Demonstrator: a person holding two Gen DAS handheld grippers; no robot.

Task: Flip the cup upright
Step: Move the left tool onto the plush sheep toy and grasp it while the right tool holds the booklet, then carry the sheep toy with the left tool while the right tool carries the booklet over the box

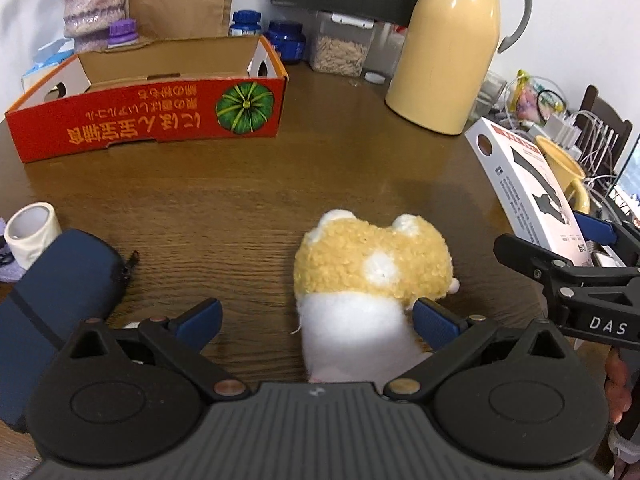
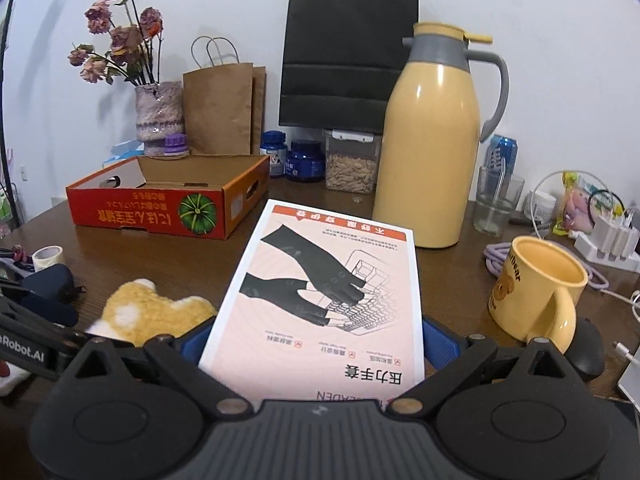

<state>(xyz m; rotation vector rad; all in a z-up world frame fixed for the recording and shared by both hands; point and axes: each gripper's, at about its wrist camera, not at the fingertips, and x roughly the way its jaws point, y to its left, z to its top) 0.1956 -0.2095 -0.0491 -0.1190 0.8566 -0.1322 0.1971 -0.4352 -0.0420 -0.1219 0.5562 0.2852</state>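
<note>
1. Two grippers: my left gripper [image 1: 316,322] gapes wide around a yellow-and-white plush toy [image 1: 372,264].
2. My right gripper [image 2: 316,342] clamps a white glove box [image 2: 320,292].
3. Right of it, the yellow ceramic mug [image 2: 536,288] stands upright on the brown wooden table [image 2: 160,256].

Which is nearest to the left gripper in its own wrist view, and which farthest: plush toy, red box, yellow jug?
1. Plush toy, between the left gripper's fingers, against the right one.
2. Red box, far left.
3. Yellow jug, far right; roughly level with the box, hard to separate.
</note>
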